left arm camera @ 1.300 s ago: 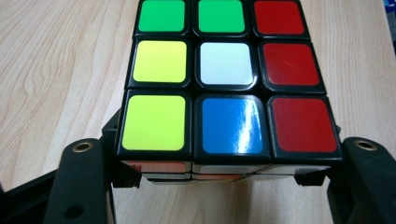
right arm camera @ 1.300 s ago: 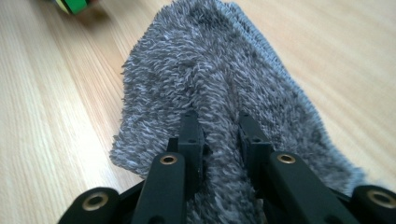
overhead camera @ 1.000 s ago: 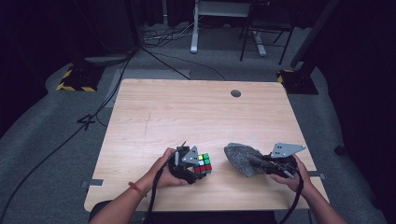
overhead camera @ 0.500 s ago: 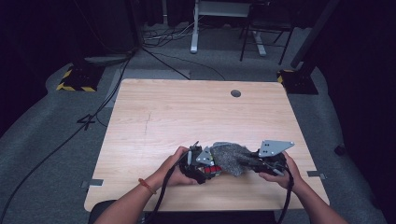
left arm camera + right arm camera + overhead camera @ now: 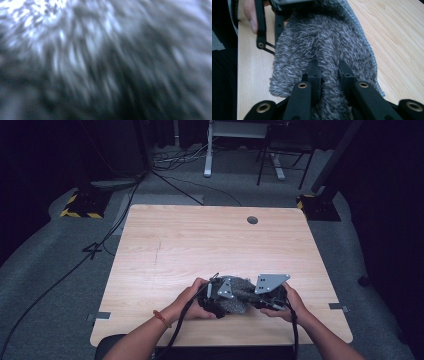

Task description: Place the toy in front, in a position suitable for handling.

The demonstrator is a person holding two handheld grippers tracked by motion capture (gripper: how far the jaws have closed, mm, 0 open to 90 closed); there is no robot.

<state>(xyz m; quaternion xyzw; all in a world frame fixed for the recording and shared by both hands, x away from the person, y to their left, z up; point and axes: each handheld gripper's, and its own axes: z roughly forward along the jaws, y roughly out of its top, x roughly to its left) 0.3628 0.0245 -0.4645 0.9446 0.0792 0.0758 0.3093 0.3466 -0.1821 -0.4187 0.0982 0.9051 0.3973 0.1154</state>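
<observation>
Grey fuzzy cloth (image 5: 239, 294) sits low-centre of the high view, bunched up near the front edge of the table (image 5: 200, 245), squeezed between both grippers. Largest thing around is that light wood table, w/ a small round grommet hole (image 5: 252, 220) toward its far edge, upper centre of frame. Grey carpet floor (image 5: 50, 270) surrounds it, cables (image 5: 165, 165) trailing at top left.

Cloth next: in the right gripper view it takes up the middle of frame, a thick shaggy pile w/ a knit hem (image 5: 362, 37) running down its right side, lying on the wood. In the left gripper view it's pressed right up to the lens, just blurred grey fibres (image 5: 105, 60).

Right gripper (image 5: 329, 72): jaws rise from bottom of its own view, narrow gap, a fold of cloth pinched between them — closed on the fabric. In the high view it's lower right of centre (image 5: 257, 301), grey plate on top, person's hand (image 5: 290, 302) wrapped round it.

Left gripper (image 5: 220, 301): lower centre-left in the high view, hand (image 5: 192, 300) behind it, nose buried in the cloth. Its linkage shows upper left in the right gripper view (image 5: 269, 30), touching the cloth's edge. Jaws are hidden by fabric; can't tell how far open or what's held.

Red band on the left wrist (image 5: 160, 318).
</observation>
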